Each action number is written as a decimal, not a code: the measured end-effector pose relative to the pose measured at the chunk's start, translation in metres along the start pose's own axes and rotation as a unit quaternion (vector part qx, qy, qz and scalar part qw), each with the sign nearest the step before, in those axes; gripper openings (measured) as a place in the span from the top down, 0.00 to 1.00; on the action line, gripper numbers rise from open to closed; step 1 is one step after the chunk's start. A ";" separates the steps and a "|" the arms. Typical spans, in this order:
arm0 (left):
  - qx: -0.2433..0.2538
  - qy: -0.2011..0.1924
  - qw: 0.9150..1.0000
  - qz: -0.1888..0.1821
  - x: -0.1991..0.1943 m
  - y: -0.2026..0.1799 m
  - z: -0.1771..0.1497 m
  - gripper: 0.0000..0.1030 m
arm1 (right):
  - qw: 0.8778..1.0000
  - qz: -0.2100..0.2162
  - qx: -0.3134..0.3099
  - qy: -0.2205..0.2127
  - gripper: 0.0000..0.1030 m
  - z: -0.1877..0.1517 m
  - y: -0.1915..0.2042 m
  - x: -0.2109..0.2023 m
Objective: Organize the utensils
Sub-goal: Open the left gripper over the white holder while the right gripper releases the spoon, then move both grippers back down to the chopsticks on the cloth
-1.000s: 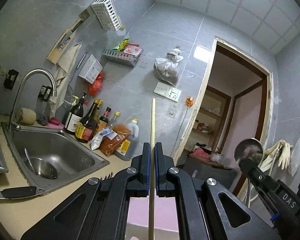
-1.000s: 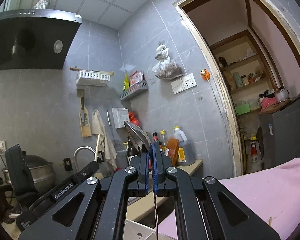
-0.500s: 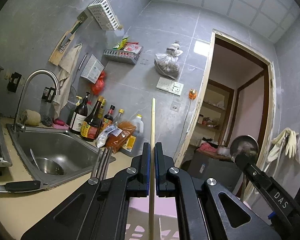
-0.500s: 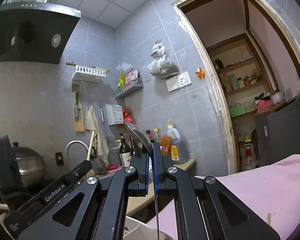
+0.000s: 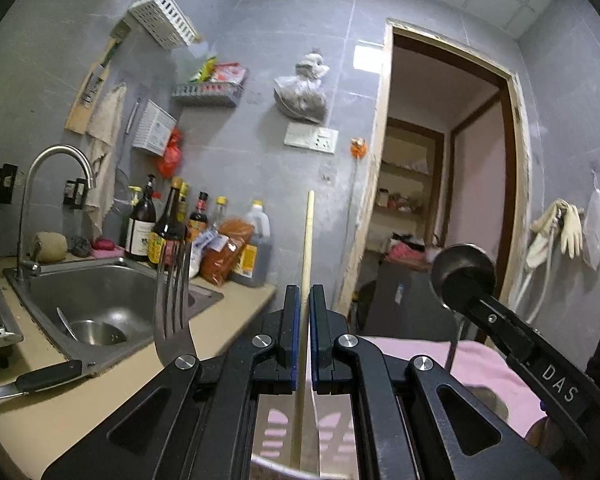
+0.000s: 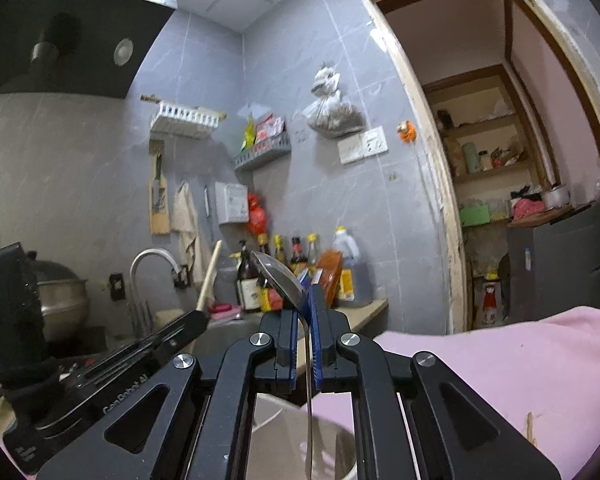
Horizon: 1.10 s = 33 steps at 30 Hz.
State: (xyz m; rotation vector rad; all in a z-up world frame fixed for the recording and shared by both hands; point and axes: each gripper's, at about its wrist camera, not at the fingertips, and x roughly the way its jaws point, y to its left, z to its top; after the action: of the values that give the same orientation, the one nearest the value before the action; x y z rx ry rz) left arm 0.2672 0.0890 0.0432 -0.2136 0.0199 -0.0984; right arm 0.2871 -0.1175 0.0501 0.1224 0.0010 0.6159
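gripping a chopstick (image 5: 306, 248) in left gripper (image 5: 304, 300), fork (image 5: 174, 300) there only, right gripper (image 6: 305, 304) opening around spoon (image 6: 280, 278)

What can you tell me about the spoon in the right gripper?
The spoon is shiny metal with an oval bowl and a thin, narrow handle. It stands roughly upright, bowl on top and tilted to the left in the right wrist view, handle running down between the fingers of the right gripper, whose jaws are just starting to open around it. The handle's lower end hangs over a pale container below. In the left wrist view the bowl's back shows round and dark.
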 end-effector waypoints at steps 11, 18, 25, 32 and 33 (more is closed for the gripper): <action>-0.013 0.051 0.998 -0.028 -0.007 0.008 -0.001 0.96 | 0.999 0.023 -0.002 0.033 0.80 -0.001 0.002 -0.012; -0.040 0.049 0.997 -0.038 -0.021 0.012 0.014 0.74 | 0.999 0.031 0.001 0.015 0.73 0.016 0.004 -0.030; -0.017 0.031 0.998 -0.046 -0.043 -0.012 0.034 0.33 | 1.000 0.008 -0.020 -0.007 0.33 0.042 -0.005 -0.062; 0.001 0.015 0.998 -0.062 -0.059 -0.045 0.049 0.02 | 0.997 -0.053 -0.046 -0.036 0.00 0.068 -0.028 -0.114; 0.000 0.014 0.998 -0.066 -0.060 -0.049 0.050 0.02 | 0.996 -0.060 -0.047 -0.040 0.00 0.070 -0.031 -0.121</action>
State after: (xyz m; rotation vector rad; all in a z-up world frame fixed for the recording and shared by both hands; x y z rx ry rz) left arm 0.2043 0.0579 0.1029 -0.2137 0.0340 -0.2338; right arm 0.2091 -0.2206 0.1121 0.0548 -0.0981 0.4894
